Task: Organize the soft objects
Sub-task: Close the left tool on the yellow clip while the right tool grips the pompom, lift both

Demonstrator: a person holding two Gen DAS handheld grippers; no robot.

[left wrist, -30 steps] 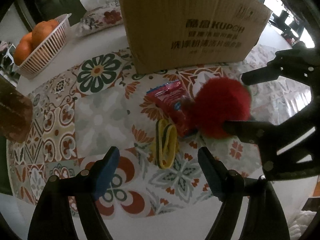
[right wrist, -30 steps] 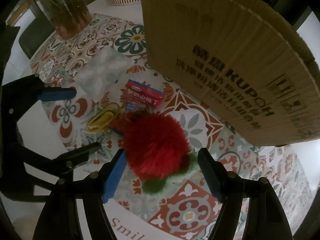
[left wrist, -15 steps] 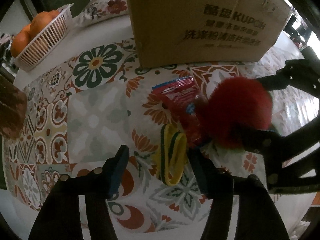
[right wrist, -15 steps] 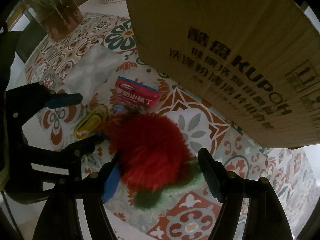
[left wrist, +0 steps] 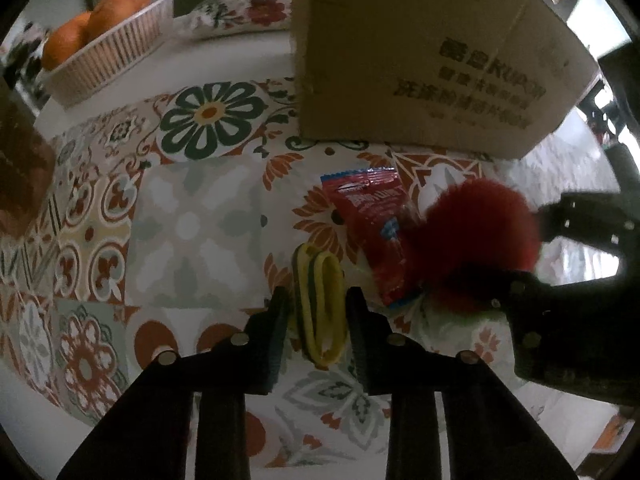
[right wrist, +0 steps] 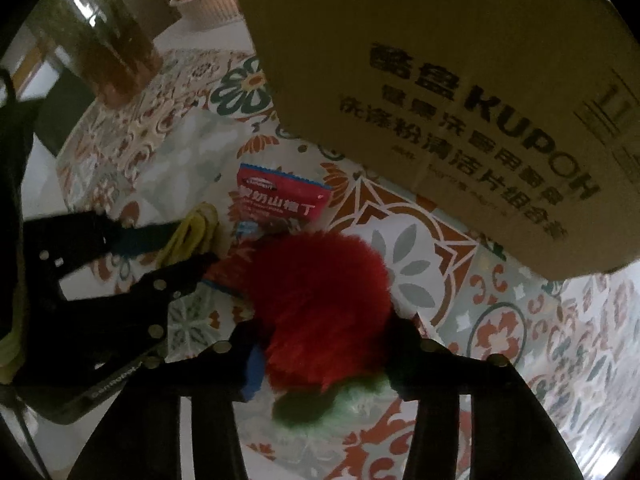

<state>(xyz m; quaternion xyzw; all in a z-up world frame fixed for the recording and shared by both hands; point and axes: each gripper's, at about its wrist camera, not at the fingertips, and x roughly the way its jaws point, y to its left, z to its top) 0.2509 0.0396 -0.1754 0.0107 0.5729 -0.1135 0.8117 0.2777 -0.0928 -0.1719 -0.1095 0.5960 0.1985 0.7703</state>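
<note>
A folded yellow and green sponge cloth (left wrist: 320,304) lies on the patterned tablecloth, and my left gripper (left wrist: 316,312) is shut on it, one finger pressed to each side. It also shows in the right wrist view (right wrist: 192,232). A fluffy red plush ball (right wrist: 320,300) with a green base sits between the fingers of my right gripper (right wrist: 324,344), which is shut on it. The plush shows in the left wrist view (left wrist: 476,236) too. A red snack packet (left wrist: 372,224) lies between the two objects.
A large cardboard box (left wrist: 420,52) stands just behind the objects. A white basket of oranges (left wrist: 104,56) sits at the back left, a floral cushion (left wrist: 248,12) behind. A glass vase (right wrist: 108,40) stands at the left. The table edge is near me.
Both grippers moved forward and closed. The left went from wide open to shut around the yellow cloth; the right closed on the red plush.
</note>
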